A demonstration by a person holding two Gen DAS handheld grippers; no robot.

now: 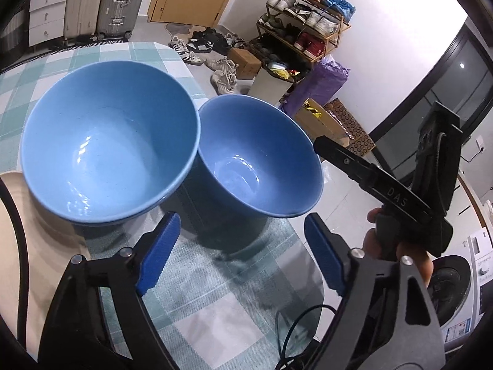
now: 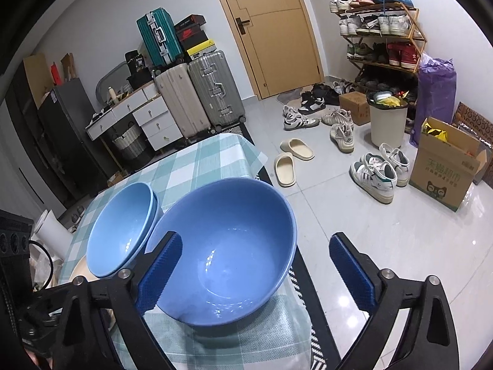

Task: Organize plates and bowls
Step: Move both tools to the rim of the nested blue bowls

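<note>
Left gripper (image 1: 238, 249) spread wide, blue ribbed pads (image 1: 160, 252) apart over bare checked cloth, gripping nothing. Ahead of its left finger, two stacked glossy light-blue ceramic bowls (image 1: 107, 141), nested one in the other and resting on a cream round plate (image 1: 37, 225) that runs out past that finger toward the edge of view. Straight ahead between the fingers, a single darker blue ceramic bowl (image 1: 258, 160), upright on the teal-and-white checked tablecloth (image 1: 215, 308), rim touching or just beside the stacked pair; cannot tell which. Off beyond the left gripper's right finger, the right gripper's black body, held in a bare hand (image 1: 397, 246), its tip close to the single bowl's rim. Right gripper (image 2: 255, 265) likewise wide open, holding nothing: left pad (image 2: 160, 273) in front of the single bowl's (image 2: 228, 246) near-left wall, contact unclear, right pad well clear of the bowl, out past the table edge over grey floor tiles (image 2: 385, 231). Stacked bowls (image 2: 120, 231) ahead and left of that left finger, plate edge (image 2: 78, 269) showing beneath them. Farther ahead of the right gripper, past the tablecloth (image 2: 200, 160): silver and beige hard-shell suitcases (image 2: 197, 95), a tan wooden door (image 2: 271, 27), scattered sneakers and cream slippers (image 2: 292, 157), a wooden shoe rack (image 2: 385, 37) off to the right.
</note>
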